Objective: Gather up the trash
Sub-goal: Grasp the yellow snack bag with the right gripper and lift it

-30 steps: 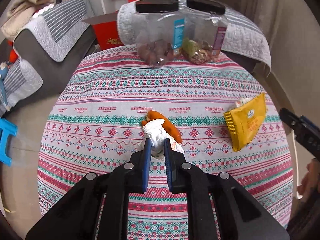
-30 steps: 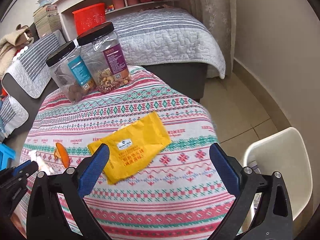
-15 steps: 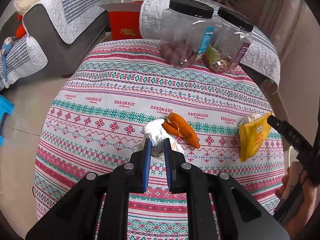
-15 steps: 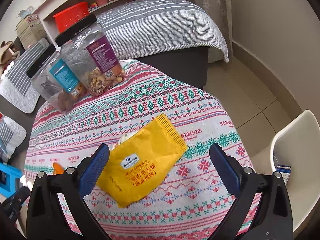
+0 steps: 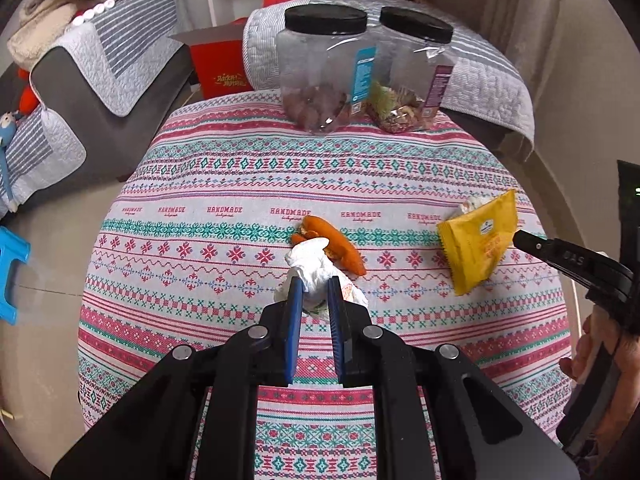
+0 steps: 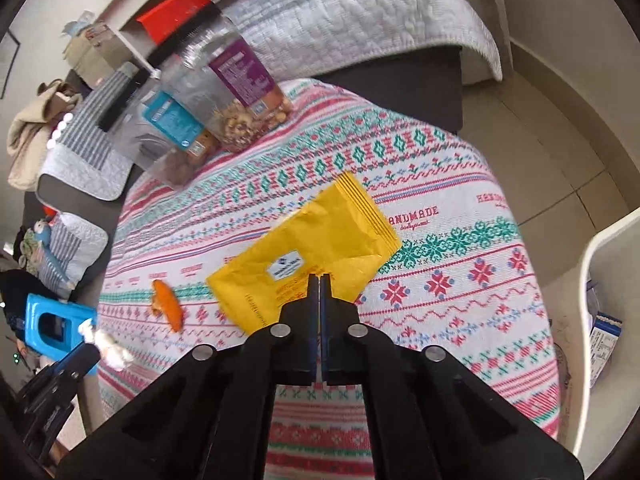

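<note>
The left tool [image 5: 314,284] is clamped narrowly on a crumpled white tissue [image 5: 310,266] that sits on the patterned bench [image 5: 224,184], touching the near end of an orange peel [image 5: 334,246]. Right of the peel, well apart, the right tool [image 6: 320,280] has its fingers pinched together on the near edge of a yellow snack wrapper [image 6: 320,236]. Beyond the peel stand two black-lidded jars [image 5: 324,68], and a white bin [image 6: 600,288] sits on the floor right of the wrapper
</note>
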Motion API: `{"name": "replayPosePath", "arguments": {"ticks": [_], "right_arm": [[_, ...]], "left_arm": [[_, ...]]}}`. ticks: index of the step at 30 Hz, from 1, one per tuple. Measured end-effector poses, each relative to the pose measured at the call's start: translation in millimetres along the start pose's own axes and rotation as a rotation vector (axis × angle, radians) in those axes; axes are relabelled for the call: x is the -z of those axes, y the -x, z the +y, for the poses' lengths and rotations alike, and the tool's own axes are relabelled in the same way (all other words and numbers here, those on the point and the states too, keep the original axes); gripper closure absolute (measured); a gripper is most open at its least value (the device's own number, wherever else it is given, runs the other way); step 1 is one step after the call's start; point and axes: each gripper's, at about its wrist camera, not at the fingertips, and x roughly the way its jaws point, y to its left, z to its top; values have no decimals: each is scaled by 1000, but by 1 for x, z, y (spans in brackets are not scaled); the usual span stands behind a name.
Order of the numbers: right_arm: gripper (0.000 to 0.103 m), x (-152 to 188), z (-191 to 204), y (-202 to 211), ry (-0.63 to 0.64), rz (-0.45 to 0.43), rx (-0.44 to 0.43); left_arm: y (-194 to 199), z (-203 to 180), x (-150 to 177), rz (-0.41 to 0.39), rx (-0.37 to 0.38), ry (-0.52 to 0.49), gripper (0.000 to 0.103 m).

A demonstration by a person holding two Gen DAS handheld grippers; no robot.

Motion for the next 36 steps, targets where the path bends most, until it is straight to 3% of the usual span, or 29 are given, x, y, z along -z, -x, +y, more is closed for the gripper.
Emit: {"name": "replayPosePath", "arguments": {"ticks": [5,6,8,9,19,24,26,28,29,31,36], "right_arm": [[103,3,9,22,71,-22,-20],[98,4,10,23,71,-37,7],[46,4,12,20,77,-64,40],[7,6,12,18,63,-85,72],[7,-6,1,-41,-234,-61,208],[7,-6,16,-70,-186,-17,280],[17,-1,16,-65,-150,-30,257],[40,2,14,-57,-138,-7,193],[44,5,14,-53,-129,14,162],[76,13,17,-45,-81,56,114],[82,31,29,-19,-3,72,34]], "left_arm": [[10,-11,3,-12,17,-8,90],[14,-13,3,-18,27,-4,90],[20,-17,5,-32,40,-8,89],[21,-17,6,-36,41,-12,89],[15,1,0,-24,49,48,89],[12,4,1,-14,42,44,89],[13,7,2,-13,42,46,89],[14,7,1,-18,42,46,89],[16,7,1,-21,44,46,89],[17,5,1,-25,48,43,89],[25,-2,6,-39,51,22,89]]}}
